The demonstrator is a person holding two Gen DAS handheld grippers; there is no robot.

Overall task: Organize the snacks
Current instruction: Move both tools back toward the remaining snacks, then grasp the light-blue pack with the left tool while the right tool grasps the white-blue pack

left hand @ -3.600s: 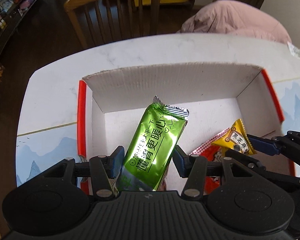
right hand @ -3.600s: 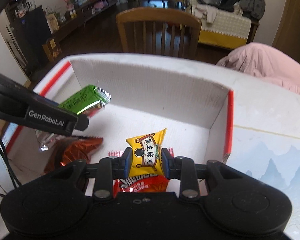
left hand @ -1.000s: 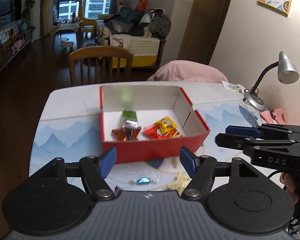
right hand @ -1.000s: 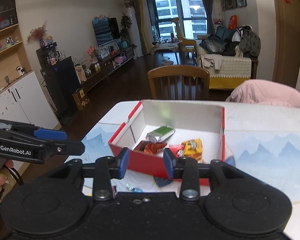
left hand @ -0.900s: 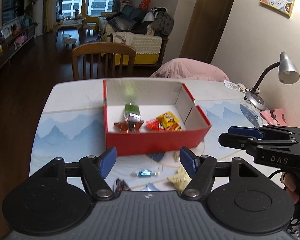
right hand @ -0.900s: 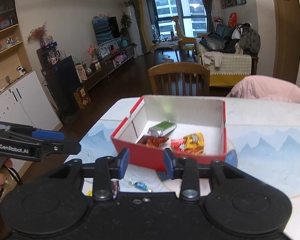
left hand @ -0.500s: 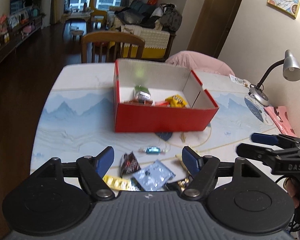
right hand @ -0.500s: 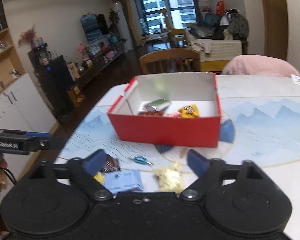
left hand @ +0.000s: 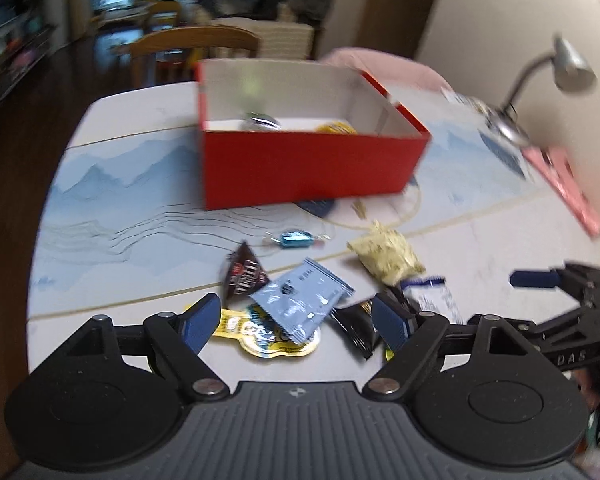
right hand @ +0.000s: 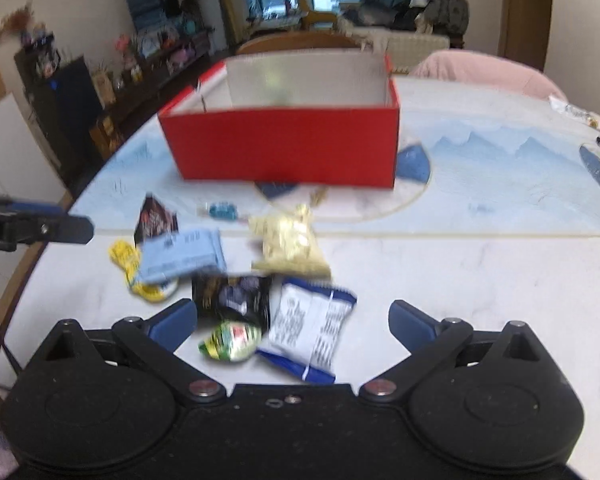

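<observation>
A red box [left hand: 308,168] [right hand: 284,148] stands on the table and holds a few snacks. Loose snacks lie in front of it: a light blue packet [left hand: 302,298] [right hand: 180,258], a dark triangular packet [left hand: 242,274], a blue wrapped candy [left hand: 294,239], a pale yellow bag [left hand: 386,258] [right hand: 290,244], a black packet [right hand: 232,296], a white and blue packet [right hand: 314,328] and a green ball-shaped snack [right hand: 230,340]. My left gripper [left hand: 296,322] is open and empty over the light blue packet. My right gripper [right hand: 292,326] is open and empty over the black and white packets.
A desk lamp [left hand: 540,80] and a pink item [left hand: 568,188] sit at the table's right side. A wooden chair [left hand: 192,52] stands behind the table. The table's left edge [left hand: 40,240] drops to dark floor.
Both grippers let go of their snacks in the box, pulled back and came down low over the loose snacks. The right gripper's jaws have opened wider.
</observation>
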